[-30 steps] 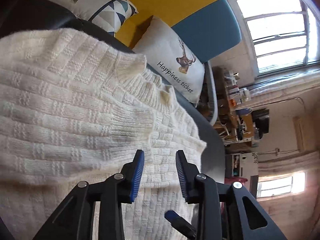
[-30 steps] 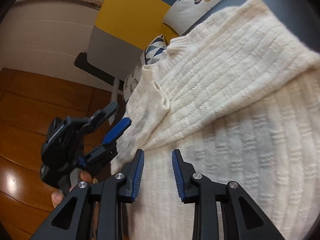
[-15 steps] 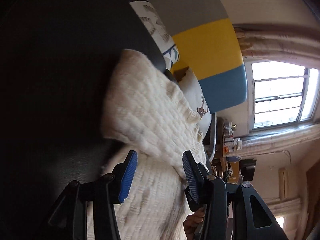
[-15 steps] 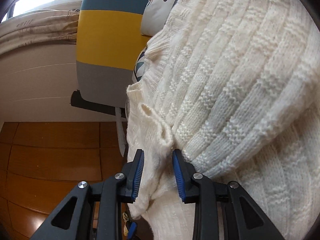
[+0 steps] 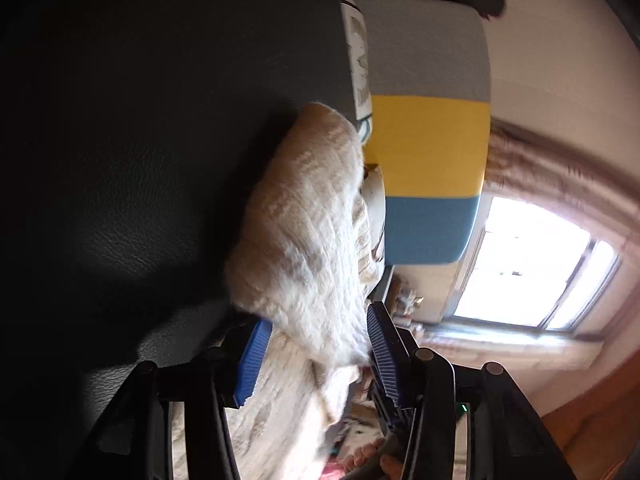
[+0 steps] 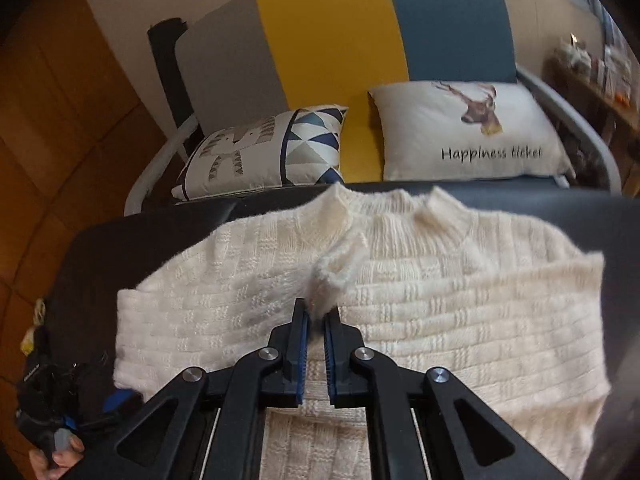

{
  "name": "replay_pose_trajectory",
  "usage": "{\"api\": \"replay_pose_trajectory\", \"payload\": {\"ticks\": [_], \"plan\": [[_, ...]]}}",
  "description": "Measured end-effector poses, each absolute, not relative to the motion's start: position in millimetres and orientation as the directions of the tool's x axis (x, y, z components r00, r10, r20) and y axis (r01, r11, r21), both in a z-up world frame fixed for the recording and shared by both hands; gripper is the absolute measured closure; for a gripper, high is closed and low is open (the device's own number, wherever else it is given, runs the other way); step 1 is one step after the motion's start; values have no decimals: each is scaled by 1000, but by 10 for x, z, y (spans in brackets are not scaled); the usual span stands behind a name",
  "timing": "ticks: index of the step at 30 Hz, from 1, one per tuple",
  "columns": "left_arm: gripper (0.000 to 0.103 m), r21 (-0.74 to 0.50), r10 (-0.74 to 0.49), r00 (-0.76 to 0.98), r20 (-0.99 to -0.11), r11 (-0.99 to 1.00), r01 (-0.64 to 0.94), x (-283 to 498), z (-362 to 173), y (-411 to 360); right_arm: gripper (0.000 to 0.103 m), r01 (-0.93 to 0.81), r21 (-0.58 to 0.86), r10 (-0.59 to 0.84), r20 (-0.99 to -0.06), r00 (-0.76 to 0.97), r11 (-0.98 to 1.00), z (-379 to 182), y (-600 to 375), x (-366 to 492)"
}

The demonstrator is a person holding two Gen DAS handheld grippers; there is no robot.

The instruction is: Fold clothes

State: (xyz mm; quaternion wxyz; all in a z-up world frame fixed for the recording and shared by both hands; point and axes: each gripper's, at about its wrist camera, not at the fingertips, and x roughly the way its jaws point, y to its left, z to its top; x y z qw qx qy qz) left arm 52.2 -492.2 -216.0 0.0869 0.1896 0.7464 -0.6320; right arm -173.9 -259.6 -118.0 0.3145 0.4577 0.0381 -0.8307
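Sweater [image 6: 400, 312]: cream knit, spread flat on the dark tabletop [image 6: 120, 240].
Right tool [image 6: 316, 332]: pinching a sleeve cuff [image 6: 336, 268].
Left tool [image 5: 316, 356]: spread apart, sweater fold between its blue pads.

There is one sweater [image 6: 400, 292] on one dark desk [image 6: 120, 248]. Behind it stands one sofa [image 6: 332, 32] with two pillows: one with triangles [image 6: 264, 148] and one with a deer [image 6: 472, 132]. One window [image 5: 532, 264] shows.
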Motion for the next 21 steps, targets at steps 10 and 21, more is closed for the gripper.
{"api": "replay_pose_trajectory", "payload": {"ticks": [10,21], "plan": [[52,-914,171,-911,-376,92,395,340,-2068,-4945,97,432,444,-571,-790,-225,-785,-2010,-2270,-1806],[50,-904,164,-897,-411,52,424,282,-2019,-4993,92,372,604,-689,-707,-158,-705,-2070,-2211,-1869]]}}
